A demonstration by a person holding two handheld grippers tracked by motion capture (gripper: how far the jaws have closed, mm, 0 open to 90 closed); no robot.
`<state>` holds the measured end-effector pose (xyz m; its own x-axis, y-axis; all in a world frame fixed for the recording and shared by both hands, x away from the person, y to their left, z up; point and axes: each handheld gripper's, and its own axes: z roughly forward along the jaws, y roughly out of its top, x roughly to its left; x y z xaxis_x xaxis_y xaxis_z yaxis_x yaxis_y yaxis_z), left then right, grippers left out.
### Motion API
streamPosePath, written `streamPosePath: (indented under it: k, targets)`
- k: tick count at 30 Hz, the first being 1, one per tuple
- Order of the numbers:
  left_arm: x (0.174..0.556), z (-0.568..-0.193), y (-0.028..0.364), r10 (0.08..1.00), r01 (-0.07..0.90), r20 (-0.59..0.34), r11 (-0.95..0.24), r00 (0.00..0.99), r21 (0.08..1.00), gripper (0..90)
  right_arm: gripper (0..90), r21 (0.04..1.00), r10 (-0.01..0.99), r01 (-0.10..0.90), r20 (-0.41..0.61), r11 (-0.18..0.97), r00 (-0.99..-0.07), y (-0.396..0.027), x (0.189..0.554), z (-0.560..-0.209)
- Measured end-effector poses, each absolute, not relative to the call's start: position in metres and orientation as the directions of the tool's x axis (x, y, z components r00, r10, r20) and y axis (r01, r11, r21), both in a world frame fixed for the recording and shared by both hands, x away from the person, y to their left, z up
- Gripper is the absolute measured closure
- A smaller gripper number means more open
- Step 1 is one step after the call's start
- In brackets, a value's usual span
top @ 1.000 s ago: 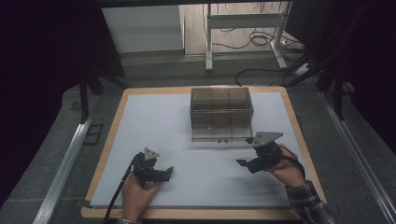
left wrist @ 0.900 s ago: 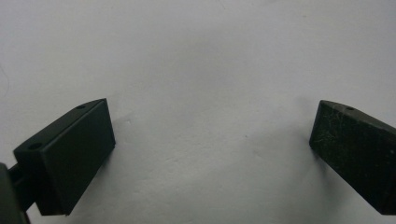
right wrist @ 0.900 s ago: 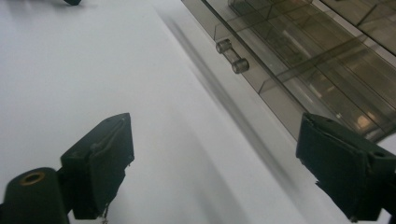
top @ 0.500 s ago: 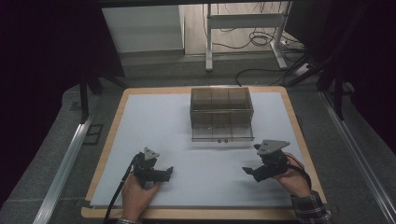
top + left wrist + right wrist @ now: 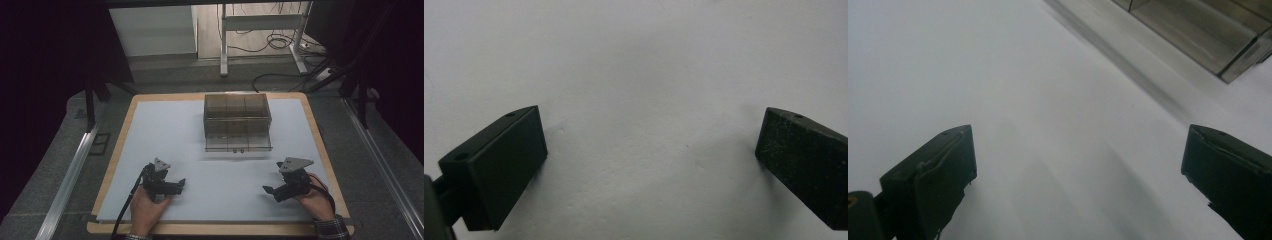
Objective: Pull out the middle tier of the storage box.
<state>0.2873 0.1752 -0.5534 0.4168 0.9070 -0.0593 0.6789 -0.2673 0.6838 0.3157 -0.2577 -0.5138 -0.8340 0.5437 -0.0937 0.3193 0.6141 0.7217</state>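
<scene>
**Operator:** What was the status of the drawer unit [image 5: 237, 122] at this point?

**Inspector:** It stood at the far middle of the white mat [image 5: 165, 135], well apart from both grippers. It was a clear, smoky box with three compartments across its top and a front drawer panel facing the person. The panel appeared flush or nearly so. No contents could be made out.

**Operator:** State of the right gripper [image 5: 270, 192]?

**Inspector:** It lay low over the mat at the near right. Its jaws had just been opening and stood wide apart, with bare mat between them. In the right gripper view [image 5: 1078, 165], a corner of the unit [image 5: 1193, 30] showed at the upper right, some way ahead.

**Operator:** And the left gripper [image 5: 181, 184]?

**Inspector:** At the near left, jaws likewise spread wide, nothing between them; the left gripper view [image 5: 651, 150] confirmed plain mat.

**Operator:** Progress assessment?

**Inspector:** Neither gripper touched the unit or held anything. Judged from this layout, any handling of the unit was either finished or not begun; the pictures did not settle which.
</scene>
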Motion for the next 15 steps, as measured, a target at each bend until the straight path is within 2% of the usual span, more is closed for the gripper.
streamPosePath:
  k: [15]
  targets:
    - [0.287, -0.553, 0.175, 0.907, 0.679, -0.06, -0.267, 0.417, 0.684, 0.0, 0.7, 0.69, 0.56, 0.376, -0.051, 0.619, -0.827, -0.26, 0.316, -0.533]
